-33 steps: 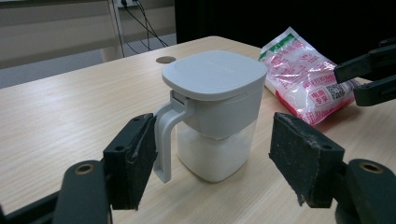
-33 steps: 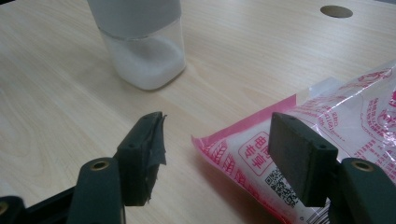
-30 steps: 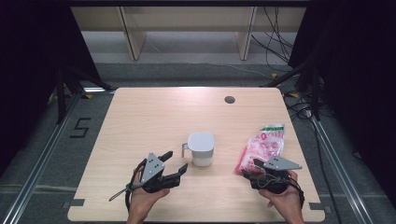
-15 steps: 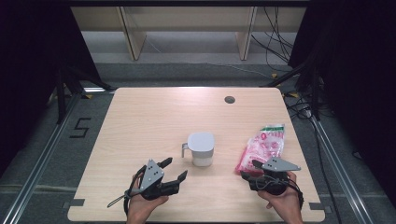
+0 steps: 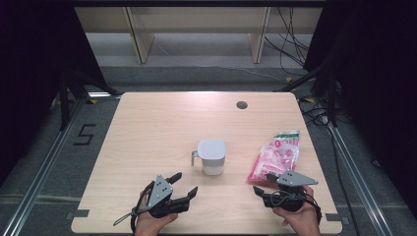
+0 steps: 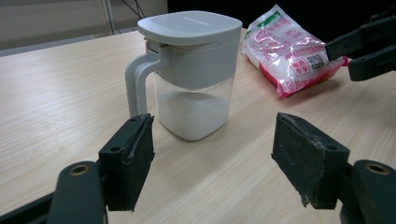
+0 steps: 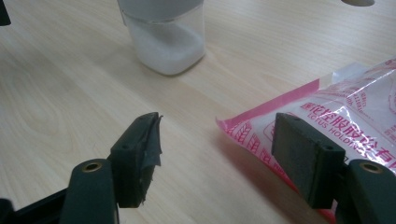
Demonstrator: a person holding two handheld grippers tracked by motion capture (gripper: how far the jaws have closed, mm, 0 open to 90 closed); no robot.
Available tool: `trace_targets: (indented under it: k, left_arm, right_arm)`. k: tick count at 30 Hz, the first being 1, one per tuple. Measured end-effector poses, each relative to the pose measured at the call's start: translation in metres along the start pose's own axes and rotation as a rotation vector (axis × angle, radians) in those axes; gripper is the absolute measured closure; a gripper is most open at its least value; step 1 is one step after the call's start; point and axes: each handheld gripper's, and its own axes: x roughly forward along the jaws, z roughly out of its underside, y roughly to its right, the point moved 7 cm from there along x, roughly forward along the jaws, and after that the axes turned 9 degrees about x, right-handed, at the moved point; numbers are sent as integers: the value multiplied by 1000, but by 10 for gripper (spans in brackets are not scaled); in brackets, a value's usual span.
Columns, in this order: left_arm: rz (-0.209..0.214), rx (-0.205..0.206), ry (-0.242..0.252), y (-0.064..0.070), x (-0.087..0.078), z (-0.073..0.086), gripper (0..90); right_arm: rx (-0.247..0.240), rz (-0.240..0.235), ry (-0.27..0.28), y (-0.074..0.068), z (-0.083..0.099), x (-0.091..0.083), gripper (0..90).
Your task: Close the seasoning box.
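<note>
Showing jug [image 6: 189, 70] handle, L gripper [image 6: 219, 163] view; both grippers' fingers spread, empty.

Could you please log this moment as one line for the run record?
left gripper: open, facing jug, apart | right gripper: open, at near end of pink bag, not gripping | jug: upright, lid on, white powder inside

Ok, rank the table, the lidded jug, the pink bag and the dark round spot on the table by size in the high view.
1. table
2. pink bag, slightly larger than the jug; close call
3. lidded jug
4. dark round spot
</note>
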Motion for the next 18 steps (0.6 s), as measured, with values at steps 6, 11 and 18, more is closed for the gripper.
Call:
trace_targets:
  k: [6,11,18]
  left_arm:
    - [-11,29,0,0,-1,2,283]
    - [-12,26,2,1,-1,3,280]
    - [-23,18,-17,0,-2,7,280]
  right_arm:
    - [-1,2,-22,-3,6,0,331]
    - [-13,-2,-23,-4,8,1,330]
    - [-6,-16,-42,-6,10,2,329]
